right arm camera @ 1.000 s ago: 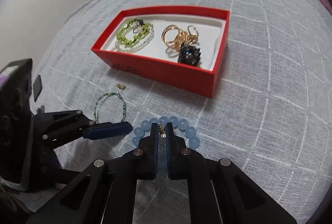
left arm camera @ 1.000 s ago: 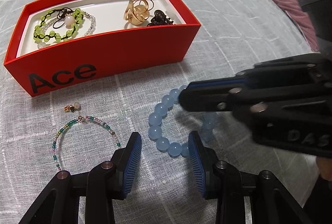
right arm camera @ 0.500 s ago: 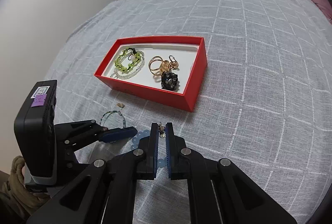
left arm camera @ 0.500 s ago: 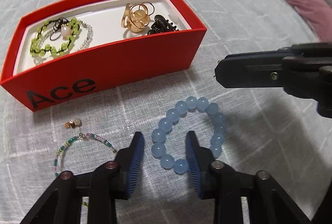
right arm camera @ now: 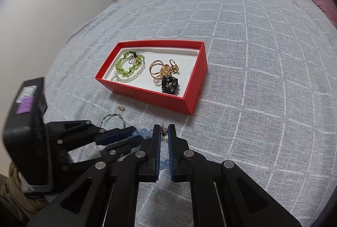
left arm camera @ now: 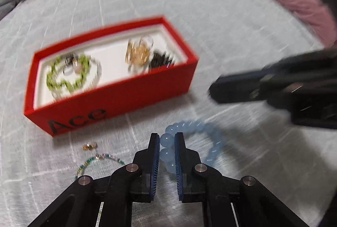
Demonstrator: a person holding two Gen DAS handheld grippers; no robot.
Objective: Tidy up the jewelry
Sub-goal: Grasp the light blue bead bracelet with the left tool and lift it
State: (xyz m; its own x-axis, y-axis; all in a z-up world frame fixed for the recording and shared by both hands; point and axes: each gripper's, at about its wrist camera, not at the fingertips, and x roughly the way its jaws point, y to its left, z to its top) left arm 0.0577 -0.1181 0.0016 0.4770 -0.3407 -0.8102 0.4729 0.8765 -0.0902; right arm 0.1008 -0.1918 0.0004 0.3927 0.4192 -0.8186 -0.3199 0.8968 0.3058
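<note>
**A:** Why is your left claw closed so low over the bed?

**B:** I grip with it the round bracelet of pale blue glassy beads. Two or three beads sit between the blue pads, and the rest of the loop hangs or lies to the right, on the grey checked bedspread. I take it at one side because the loop is too wide to hold across.

**A:** And the right claw?

**B:** It is nearly closed on a small gold earring with a dark charm, pinched at the very tips. Such a small thing needs only the tips; deeper in the pads I could lose sight of it. The right claw is held above the bed, beside the left one, so the two do not collide.

**A:** Where do these things go?

**B:** I judge into the open red cardboard box with white lining, which stands ahead of both claws. Inside are already a green beaded bracelet on the left, a gold wire ring and a black stone ring on the right. The middle of the box seems free for the blue beads.

**A:** What is left outside?

**B:** A thin bracelet of tiny green beads and a small gold stud, both on the bedspread near the box front. The left view is blurred, so small details I cannot tell.
</note>
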